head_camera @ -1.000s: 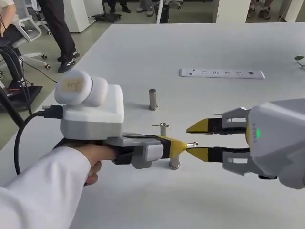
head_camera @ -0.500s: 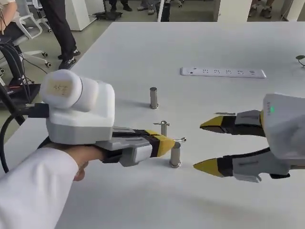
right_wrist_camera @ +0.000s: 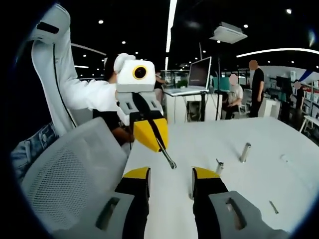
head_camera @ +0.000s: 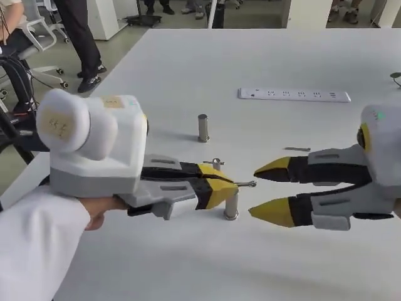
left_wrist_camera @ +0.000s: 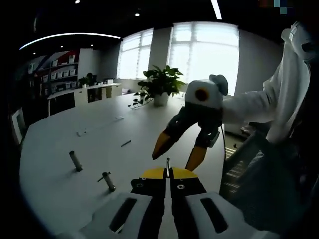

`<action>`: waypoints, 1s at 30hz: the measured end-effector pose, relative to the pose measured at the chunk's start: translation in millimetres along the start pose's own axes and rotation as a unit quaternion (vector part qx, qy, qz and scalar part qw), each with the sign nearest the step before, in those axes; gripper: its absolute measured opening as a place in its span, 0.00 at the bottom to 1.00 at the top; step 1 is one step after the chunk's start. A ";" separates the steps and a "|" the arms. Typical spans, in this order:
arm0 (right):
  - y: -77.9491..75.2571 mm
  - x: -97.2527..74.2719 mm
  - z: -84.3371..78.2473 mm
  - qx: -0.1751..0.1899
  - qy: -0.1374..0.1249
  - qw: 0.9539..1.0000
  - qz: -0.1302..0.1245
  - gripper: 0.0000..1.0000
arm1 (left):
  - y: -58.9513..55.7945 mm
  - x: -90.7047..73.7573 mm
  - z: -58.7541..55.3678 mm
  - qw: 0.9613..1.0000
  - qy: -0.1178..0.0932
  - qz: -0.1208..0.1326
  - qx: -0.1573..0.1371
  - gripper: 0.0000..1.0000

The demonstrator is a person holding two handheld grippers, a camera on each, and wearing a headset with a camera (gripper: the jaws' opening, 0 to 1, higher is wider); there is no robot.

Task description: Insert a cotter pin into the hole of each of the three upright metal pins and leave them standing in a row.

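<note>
1. Left tool (head_camera: pixel 230 188) clamps the cotter pin (head_camera: pixel 245 184); my right tool (head_camera: pixel 253 192), jaws parted, has backed off it.
2. Cotter pin hovers by the top of the nearest upright pin (head_camera: pixel 231 208) on the desk (head_camera: pixel 188 75); I judge insertion pending.

The table (head_camera: pixel 188 63) is smooth matt white, the far metal pin (head_camera: pixel 203 128) dull brushed steel, the cotter pin (head_camera: pixel 245 184) bright wire, and the left gripper (head_camera: pixel 229 186) and right gripper (head_camera: pixel 253 192) matt white plastic.

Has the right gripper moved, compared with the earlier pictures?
Yes. The right gripper has drawn back rightward, away from the nearest metal pin, and its jaws stand wider apart.
</note>
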State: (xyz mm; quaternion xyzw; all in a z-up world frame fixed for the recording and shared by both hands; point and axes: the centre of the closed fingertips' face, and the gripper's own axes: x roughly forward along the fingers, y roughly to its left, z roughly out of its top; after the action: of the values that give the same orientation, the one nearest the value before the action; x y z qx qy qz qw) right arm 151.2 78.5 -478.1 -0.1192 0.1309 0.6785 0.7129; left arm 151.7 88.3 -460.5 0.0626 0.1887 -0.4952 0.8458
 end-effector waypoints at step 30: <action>25.2 -0.6 -19.8 -0.021 0.062 0.995 0.074 0.00 | -22.0 14.3 -17.2 0.994 0.040 -0.063 0.075 0.01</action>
State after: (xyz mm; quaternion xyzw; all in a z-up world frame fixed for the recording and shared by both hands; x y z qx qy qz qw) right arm 125.5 72.4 -496.2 -0.1664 0.1689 0.7231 0.6487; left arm 134.6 70.6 -480.0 0.1333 0.1882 -0.5575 0.7975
